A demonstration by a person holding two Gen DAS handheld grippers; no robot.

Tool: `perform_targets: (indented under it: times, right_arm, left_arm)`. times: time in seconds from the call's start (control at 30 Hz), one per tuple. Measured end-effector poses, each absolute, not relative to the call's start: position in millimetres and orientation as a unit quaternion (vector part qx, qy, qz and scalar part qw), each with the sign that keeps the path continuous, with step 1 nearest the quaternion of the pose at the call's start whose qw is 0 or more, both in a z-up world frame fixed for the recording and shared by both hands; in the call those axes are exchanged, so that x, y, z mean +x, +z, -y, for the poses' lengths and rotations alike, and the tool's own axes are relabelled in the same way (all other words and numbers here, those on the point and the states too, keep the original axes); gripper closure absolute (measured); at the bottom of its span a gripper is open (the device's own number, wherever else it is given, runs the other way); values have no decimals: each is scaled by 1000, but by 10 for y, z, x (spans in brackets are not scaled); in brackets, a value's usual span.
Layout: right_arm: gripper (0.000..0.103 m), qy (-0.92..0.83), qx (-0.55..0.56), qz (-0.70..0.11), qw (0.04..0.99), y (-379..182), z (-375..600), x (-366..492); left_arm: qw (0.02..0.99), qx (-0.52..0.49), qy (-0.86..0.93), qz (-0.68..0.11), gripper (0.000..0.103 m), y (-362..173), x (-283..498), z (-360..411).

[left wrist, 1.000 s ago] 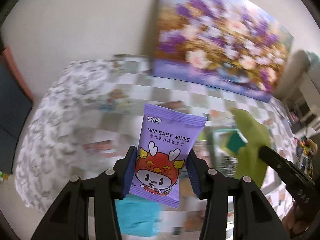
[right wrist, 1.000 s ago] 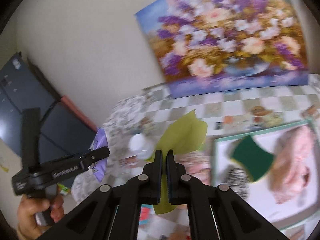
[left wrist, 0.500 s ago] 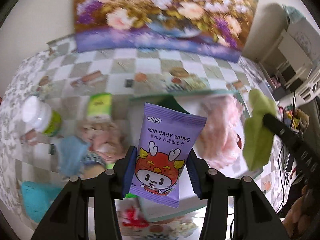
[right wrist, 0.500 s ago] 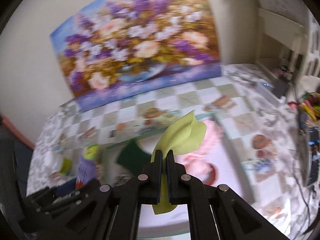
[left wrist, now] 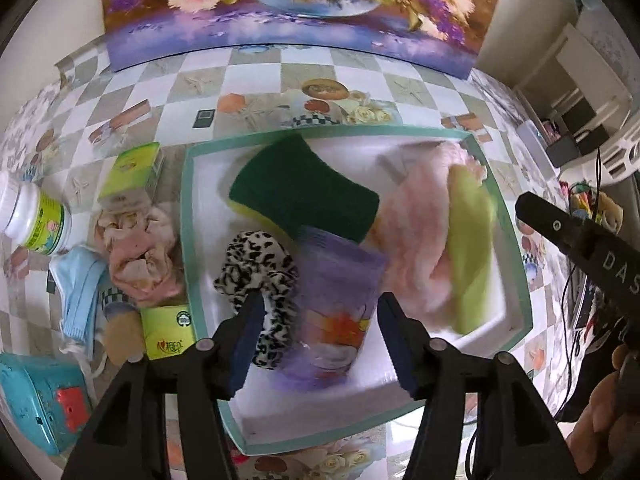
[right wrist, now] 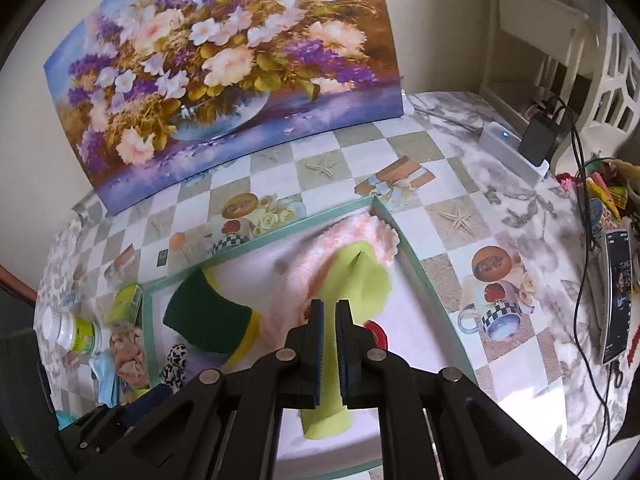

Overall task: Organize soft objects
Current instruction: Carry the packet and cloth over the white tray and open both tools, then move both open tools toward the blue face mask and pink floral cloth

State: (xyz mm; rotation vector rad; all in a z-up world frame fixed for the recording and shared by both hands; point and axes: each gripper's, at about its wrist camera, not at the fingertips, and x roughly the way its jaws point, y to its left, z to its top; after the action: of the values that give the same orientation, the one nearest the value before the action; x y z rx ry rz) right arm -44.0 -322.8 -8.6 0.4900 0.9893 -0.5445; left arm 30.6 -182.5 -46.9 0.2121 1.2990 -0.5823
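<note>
A white tray with a teal rim [left wrist: 186, 216] [right wrist: 416, 264] holds a green sponge [left wrist: 304, 192] [right wrist: 200, 316], a leopard scrunchie [left wrist: 256, 264] [right wrist: 174, 364], a pink fluffy cloth [left wrist: 416, 240] [right wrist: 352, 232] and a lime cloth [left wrist: 470, 248] [right wrist: 360, 280]. My left gripper [left wrist: 320, 340] is open above the tray; the purple baby wipes pack [left wrist: 336, 304], blurred, is free between its fingers. My right gripper [right wrist: 329, 350] has its jaws slightly parted; the lime cloth lies loose below them on the pink cloth.
Left of the tray lie a beige cloth [left wrist: 136, 248], a blue face mask [left wrist: 78, 292], green tissue packs [left wrist: 130, 176], a white bottle [left wrist: 28, 216] and a teal box [left wrist: 36, 404]. A flower painting [right wrist: 224, 64] stands behind. A phone [right wrist: 618, 296] and cables lie right.
Both grippers moved down over the tray. The left opened and let go of the wipes pack, which drops into the tray. The right opened slightly and released the lime cloth onto the pink cloth.
</note>
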Motion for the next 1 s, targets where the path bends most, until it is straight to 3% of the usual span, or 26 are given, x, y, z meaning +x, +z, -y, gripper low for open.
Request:
perform_targets:
  times: [0.23, 0.33, 0.43, 0.6, 0.7, 1.0]
  right_arm:
    - [95, -244, 236, -469, 815, -51, 3136, -403]
    - [95, -239, 222, -486, 810, -89, 2999, -329]
    - [95, -218, 218, -500, 809, -148, 2840, -244]
    - [62, -190, 214, -507, 813, -165, 2571, -125]
    - [44, -174, 206, -501, 822, -114, 2390, -49]
    - [43, -68, 199, -514, 832, -203, 1725, 209]
  left_arm:
    - [772, 71, -237, -586, 32, -381, 450, 1591]
    - [788, 79, -195, -579, 21, -399, 560, 1437]
    - [799, 86, -161, -573, 20, -406, 671, 1282]
    - [812, 79, -123, -565, 18, -352, 832, 982]
    - [819, 77, -102, -559, 11, -294, 914, 786]
    - [824, 39, -54, -562, 11, -213, 1124, 91]
